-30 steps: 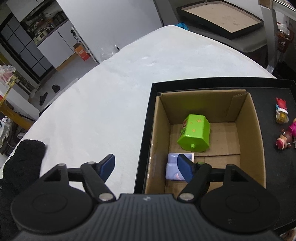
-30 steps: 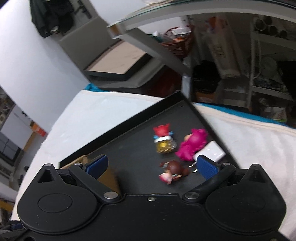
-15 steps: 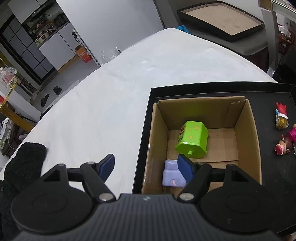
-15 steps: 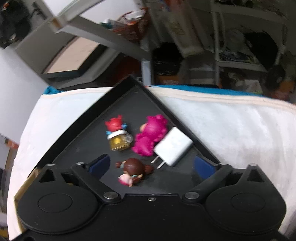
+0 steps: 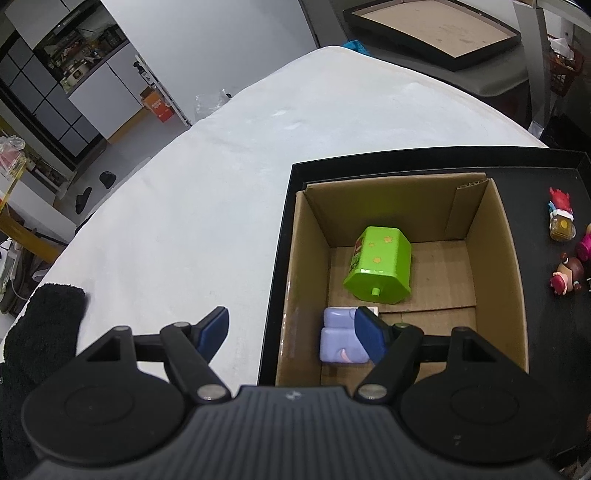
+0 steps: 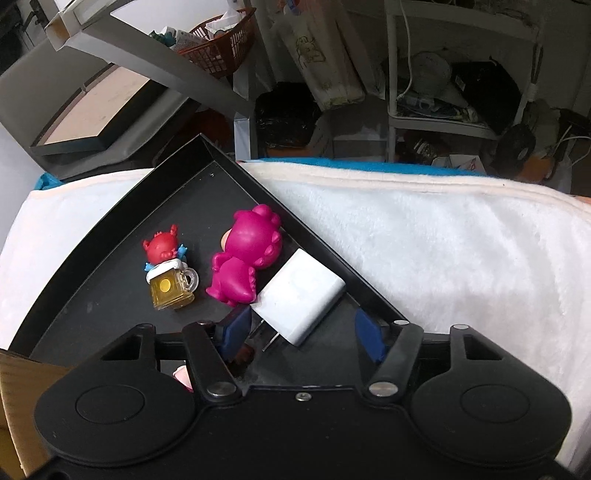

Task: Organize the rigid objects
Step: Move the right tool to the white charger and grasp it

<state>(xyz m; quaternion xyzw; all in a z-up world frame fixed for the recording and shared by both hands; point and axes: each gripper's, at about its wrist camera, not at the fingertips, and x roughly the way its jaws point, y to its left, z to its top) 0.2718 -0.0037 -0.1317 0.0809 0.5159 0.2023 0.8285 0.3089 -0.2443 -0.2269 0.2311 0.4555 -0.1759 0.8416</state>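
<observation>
A cardboard box (image 5: pixel 306 236) stands in a black tray (image 5: pixel 369 158). In the box lie a green toy (image 5: pixel 380 271) and a lilac toy (image 5: pixel 338 336). My left gripper (image 5: pixel 291 330) is open and empty, above the box's near left wall. On the tray outside the box lie a red figure with a beer mug (image 6: pixel 168 271), a magenta figure (image 6: pixel 245 254), a white charger (image 6: pixel 301 293) and a brown-haired doll (image 5: pixel 567 273). My right gripper (image 6: pixel 303 332) is open, low over the tray, its fingers on either side of the charger's near end without touching it.
The tray rests on a white fuzzy cloth (image 6: pixel 443 258) over the table. A black fluffy cloth (image 5: pixel 40 325) lies at the table's near left. A second tray (image 5: pixel 436 33) sits beyond the table. Shelves and clutter (image 6: pixel 424 85) stand behind.
My right gripper has turned right and come down close to the toys, so the charger now lies between its fingers. My left gripper has drawn back slightly from the box.
</observation>
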